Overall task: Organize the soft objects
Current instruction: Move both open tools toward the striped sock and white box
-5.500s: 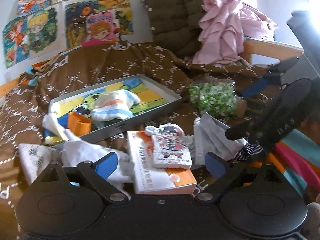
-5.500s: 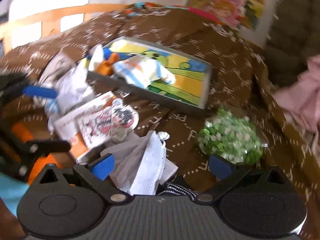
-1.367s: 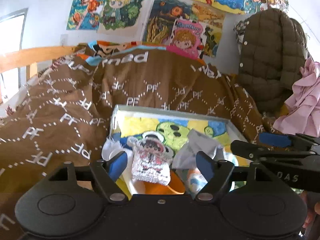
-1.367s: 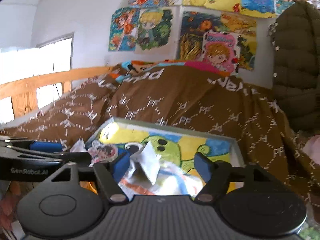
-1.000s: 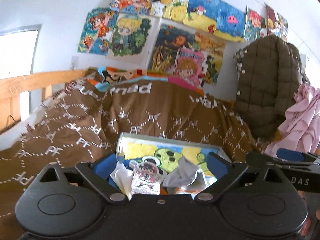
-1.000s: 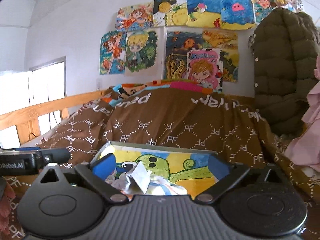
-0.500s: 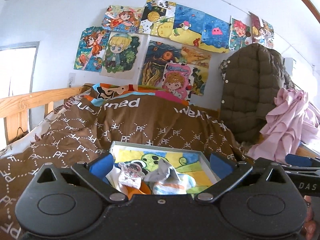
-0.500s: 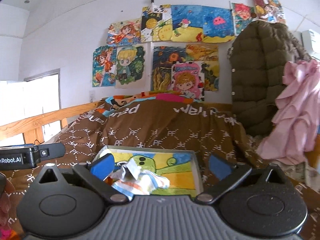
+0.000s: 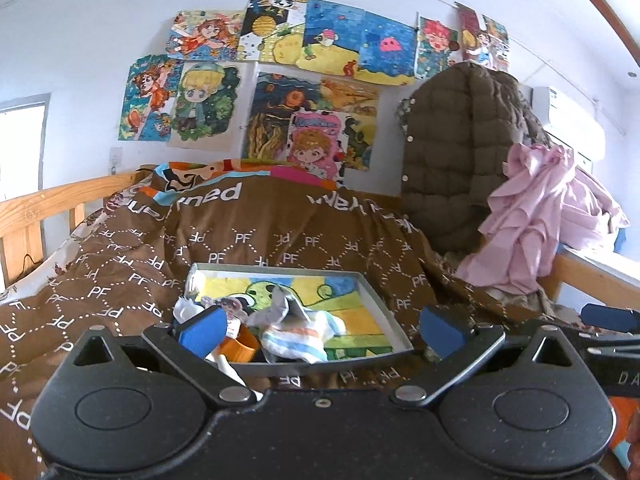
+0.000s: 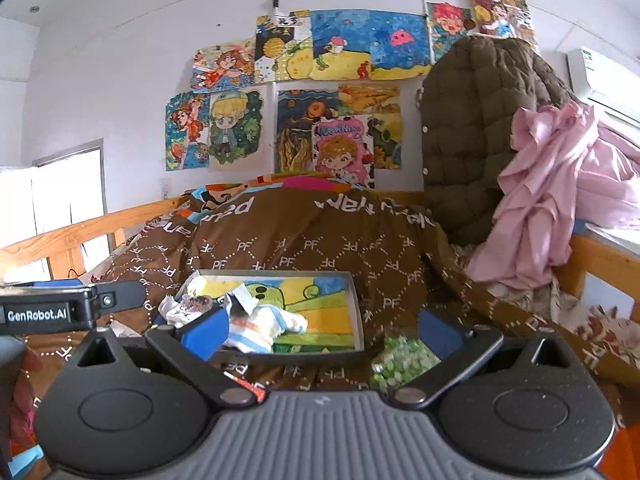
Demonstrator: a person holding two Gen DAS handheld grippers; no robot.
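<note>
We take the grey tray [image 9: 382, 304] on the brown quilt [image 9: 280, 240] as our landmark. Our left gripper [image 9: 320, 326] hangs just in front of the tray's near edge with its blue-padded fingers [image 9: 202, 330] spread wide and nothing between them; our right gripper [image 10: 320, 330] sits in much the same place, also in front of the near edge, jaws apart and empty. Inside the tray, toward its left and near side, we see the soft things piled together: a striped white, blue and orange cloth [image 9: 300, 334], a crumpled grey face mask [image 9: 282, 306] resting on top of it, a small cartoon-figure pouch [image 9: 228, 305] just left of the mask, and an orange item [image 9: 240, 347] at the near left corner, partly hidden behind our left finger. The far and right parts of the tray show its bright yellow, green and blue picture floor. Just off the tray's near right corner, on the quilt, a bag of green and white pieces [image 10: 402, 360] lies behind our right gripper. Beyond the tray, the wall carries a cluster of coloured drawings [image 9: 312, 80]; to the tray's far right hang a brown puffer jacket [image 9: 460, 152] and a pink garment [image 9: 532, 216].
</note>
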